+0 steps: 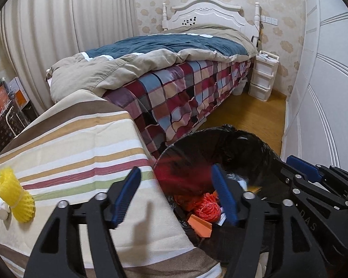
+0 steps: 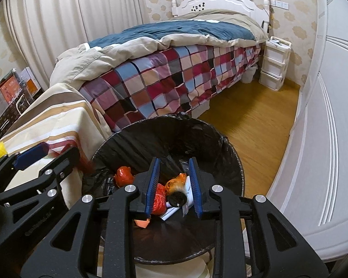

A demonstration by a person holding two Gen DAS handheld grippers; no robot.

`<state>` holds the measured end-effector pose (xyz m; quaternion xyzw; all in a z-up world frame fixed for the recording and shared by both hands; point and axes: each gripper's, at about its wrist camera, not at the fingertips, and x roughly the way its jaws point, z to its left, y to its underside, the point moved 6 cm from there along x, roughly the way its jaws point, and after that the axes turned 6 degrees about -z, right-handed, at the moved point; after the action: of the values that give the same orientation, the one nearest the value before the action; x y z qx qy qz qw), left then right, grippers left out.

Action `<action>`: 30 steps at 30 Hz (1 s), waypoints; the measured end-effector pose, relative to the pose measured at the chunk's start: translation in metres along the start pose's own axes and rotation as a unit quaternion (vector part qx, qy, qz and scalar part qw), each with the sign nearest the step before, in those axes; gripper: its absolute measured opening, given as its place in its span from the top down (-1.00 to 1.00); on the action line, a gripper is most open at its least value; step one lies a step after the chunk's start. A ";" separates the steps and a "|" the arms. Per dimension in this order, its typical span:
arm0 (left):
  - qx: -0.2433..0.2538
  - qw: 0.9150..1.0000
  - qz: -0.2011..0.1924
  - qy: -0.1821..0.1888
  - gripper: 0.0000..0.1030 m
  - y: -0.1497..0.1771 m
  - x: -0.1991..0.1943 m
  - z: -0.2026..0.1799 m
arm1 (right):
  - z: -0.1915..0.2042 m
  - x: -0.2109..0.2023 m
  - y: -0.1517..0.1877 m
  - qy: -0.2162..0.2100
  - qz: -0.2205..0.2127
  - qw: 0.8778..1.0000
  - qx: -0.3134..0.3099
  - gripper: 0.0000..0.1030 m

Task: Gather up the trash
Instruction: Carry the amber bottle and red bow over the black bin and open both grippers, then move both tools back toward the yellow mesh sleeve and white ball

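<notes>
Both grippers are hovering over the bin (image 2: 220,143), a round container lined with a black bag, which is standing on the wood floor (image 2: 255,120) just right of the striped table (image 1: 65,139) and near the foot of the bed (image 2: 174,69). The left gripper (image 1: 176,178) is sitting with its 2 blue pads wide apart; 1 pad is lying over the table edge and the other over the bin opening, and nothing is between them. A red blur (image 1: 174,169) is showing at the bin's left rim between the pads, too smeared to identify. The right gripper (image 2: 174,173) is pointing down into the bin with its pads parted a little, and they are gripping nothing; an orange and black item (image 2: 177,188) is appearing in the gap between them, lying below among the trash or falling, which cannot be told. Inside the bin, trash is already lying at the bottom: a red net (image 2: 159,200), a red wrapper (image 2: 124,176), an orange scrap (image 2: 142,222) and white paper (image 2: 171,212). On the table, well left of the bin, a yellow foam net (image 1: 14,194) is remaining uncollected, with a white wad (image 1: 1,208) touching its near left side. Boxes (image 1: 2,106) are standing far left beside the curtain (image 1: 58,34), and a white drawer unit (image 1: 263,76) is standing at the far end of the bed, against the wall.
</notes>
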<state>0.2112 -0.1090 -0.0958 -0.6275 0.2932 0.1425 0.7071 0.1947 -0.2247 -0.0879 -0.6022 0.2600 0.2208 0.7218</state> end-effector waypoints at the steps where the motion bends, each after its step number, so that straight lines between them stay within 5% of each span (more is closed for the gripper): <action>1: -0.002 1.000 -0.002 -0.002 -0.44 0.000 -0.001 0.001 | -0.001 -0.001 0.000 0.002 -0.002 1.000 0.001 0.26; 7: -0.018 1.000 -0.007 -0.012 -0.58 -0.001 -0.007 0.012 | -0.007 -0.009 -0.002 0.021 -0.016 1.000 0.006 -0.14; 16: -0.032 0.999 -0.012 -0.042 -0.67 0.005 -0.028 0.034 | -0.002 -0.021 -0.002 0.026 -0.024 0.999 0.002 -0.43; 30: -0.068 0.994 -0.004 -0.087 -0.68 0.036 -0.069 0.092 | 0.055 -0.041 0.017 -0.010 -0.017 0.999 -0.028 -0.52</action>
<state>0.1581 -0.0018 -0.0807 -0.6608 0.2178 0.2132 0.6858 0.1585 -0.1679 -0.0668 -0.6245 0.2363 0.2213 0.7108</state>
